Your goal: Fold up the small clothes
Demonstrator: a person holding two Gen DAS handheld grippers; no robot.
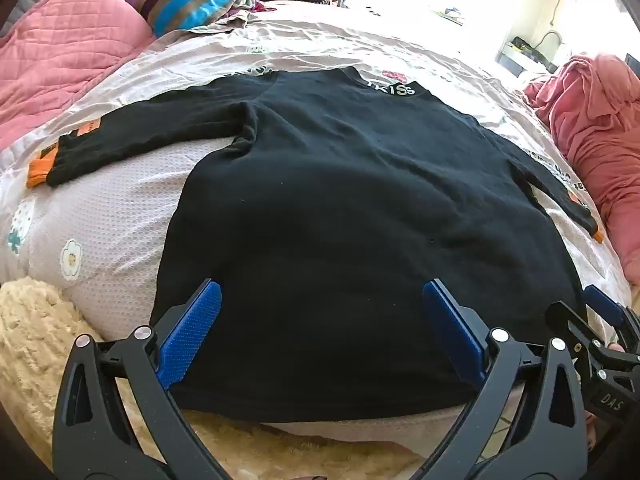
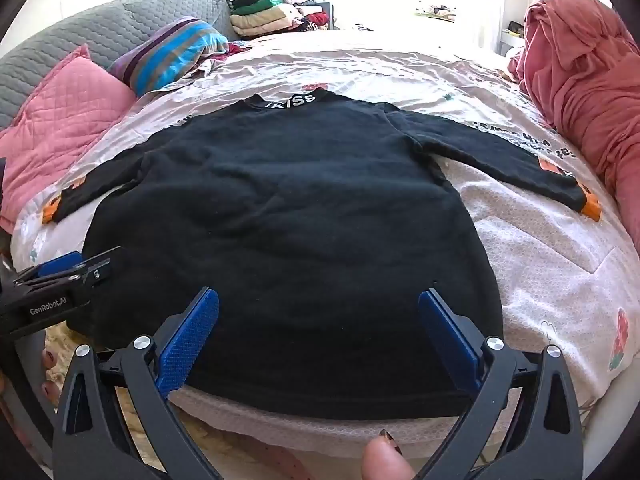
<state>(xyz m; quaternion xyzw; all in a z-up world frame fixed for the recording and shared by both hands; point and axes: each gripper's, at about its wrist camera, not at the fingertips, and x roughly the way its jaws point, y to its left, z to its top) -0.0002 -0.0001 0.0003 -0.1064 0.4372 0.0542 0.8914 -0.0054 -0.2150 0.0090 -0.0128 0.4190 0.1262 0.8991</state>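
Sweater: a black long-sleeved sweater point(image 2: 280, 216) is spread flat, back up, in the middle of the bed point(image 2: 532, 264), hem nearest the cameras, lettered collar point(image 2: 294, 101) at the far end.
Sleeves: both are stretched outward; the left sleeve point(image 1: 144, 136) ends in an orange cuff point(image 1: 38, 168), the right sleeve point(image 2: 492, 152) likewise.
Left gripper point(image 1: 320, 320): its tongs are held fully open above the hem's left part, nothing between the blue pads.
Right gripper point(image 2: 318, 320): its tongs are also spread wide and empty, poised over the hem's right part.
Step in hand: the first fold is judged not yet begun.
Doing it well: a sleeve is best taken near its cuff, only one layer pinched, and laid across the body without dragging the cloth.
Surroundings: a pink pillow point(image 2: 60, 120) and a red blanket point(image 2: 580, 80) are seen at the bed's edges.
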